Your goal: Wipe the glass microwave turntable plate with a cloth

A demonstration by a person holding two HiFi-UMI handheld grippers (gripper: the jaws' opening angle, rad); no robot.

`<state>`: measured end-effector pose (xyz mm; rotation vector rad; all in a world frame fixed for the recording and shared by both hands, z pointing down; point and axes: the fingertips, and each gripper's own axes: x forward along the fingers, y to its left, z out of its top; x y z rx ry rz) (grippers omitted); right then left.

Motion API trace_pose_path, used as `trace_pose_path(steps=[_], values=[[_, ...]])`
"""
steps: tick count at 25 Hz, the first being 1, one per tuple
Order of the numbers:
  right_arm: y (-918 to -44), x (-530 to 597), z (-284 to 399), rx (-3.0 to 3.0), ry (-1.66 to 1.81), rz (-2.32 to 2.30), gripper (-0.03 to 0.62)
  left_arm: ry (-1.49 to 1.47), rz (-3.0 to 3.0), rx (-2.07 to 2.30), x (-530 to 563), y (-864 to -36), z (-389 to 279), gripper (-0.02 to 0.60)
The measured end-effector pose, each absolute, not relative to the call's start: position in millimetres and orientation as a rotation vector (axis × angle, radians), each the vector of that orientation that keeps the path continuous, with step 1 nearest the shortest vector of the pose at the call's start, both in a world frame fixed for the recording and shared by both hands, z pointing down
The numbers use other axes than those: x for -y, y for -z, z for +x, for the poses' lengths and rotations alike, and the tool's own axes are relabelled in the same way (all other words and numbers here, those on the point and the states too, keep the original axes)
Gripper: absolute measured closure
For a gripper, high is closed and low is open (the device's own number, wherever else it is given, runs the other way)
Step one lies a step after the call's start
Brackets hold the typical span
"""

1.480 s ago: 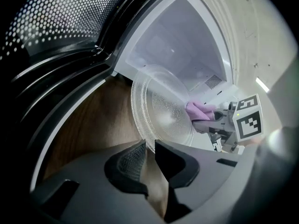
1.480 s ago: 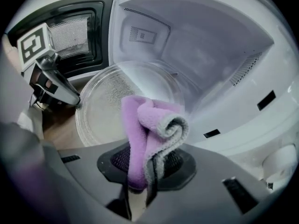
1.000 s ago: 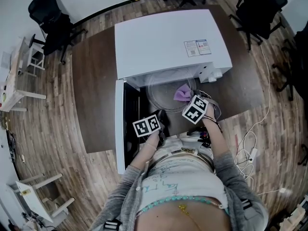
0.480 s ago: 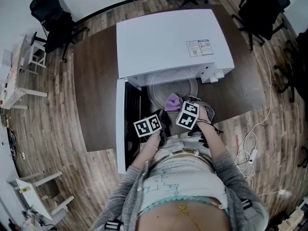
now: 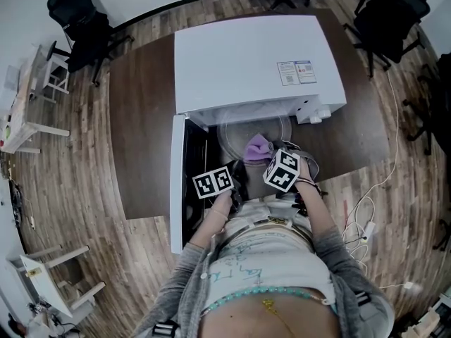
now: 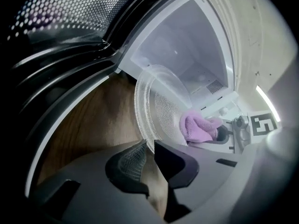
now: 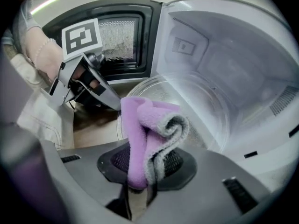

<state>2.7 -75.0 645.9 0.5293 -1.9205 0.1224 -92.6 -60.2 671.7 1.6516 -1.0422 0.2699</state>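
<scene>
While the person leans in over the counter [image 5: 141, 118], both tongs are working right at the microwave's [image 5: 254, 58] open mouth. Nearest us, the left tongs [image 6: 150, 150] sit at the front of that mouth, beside the open door [image 5: 176, 182], and their jaws have just been closing in. The rim of the glass turntable plate [image 6: 159, 106] runs straight between them, and they stand narrow, pinching that edge. The right tongs [image 7: 148, 167] are just to the right, also at the front of the mouth, clamped tight on a purple cloth [image 7: 149, 125]. It's folded over itself, grey on its underside, and bunches up above the pads. From the left gripper view that cloth lies against the plate's face, near the edge closest to the person.

The plate itself sits at the microwave's opening, clear and round, its near part jutting out past the cavity's front. Behind it, the white cavity stands open. The door swings out to the left of the mouth, its dark mesh window showing.

Farther back, beyond the microwave, black office chairs [image 5: 77, 20] stand on the wooden floor [image 5: 70, 174].
</scene>
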Motion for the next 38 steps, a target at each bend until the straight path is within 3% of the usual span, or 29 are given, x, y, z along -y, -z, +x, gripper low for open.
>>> trace_pose_path(steps=[12,28,38], values=[[-603,96,63,2.02,-0.253,0.85,0.482,-0.104,1.542,1.029,59,-671,-95,0.54],[-595,114,118,1.99,-0.274,0.951,0.482,0.099,1.506,1.086,61,-662,-101,0.546],[-592,116,132,1.999,-0.279,0.899,0.482,0.417,1.482,1.102,65,-649,-109,0.552]])
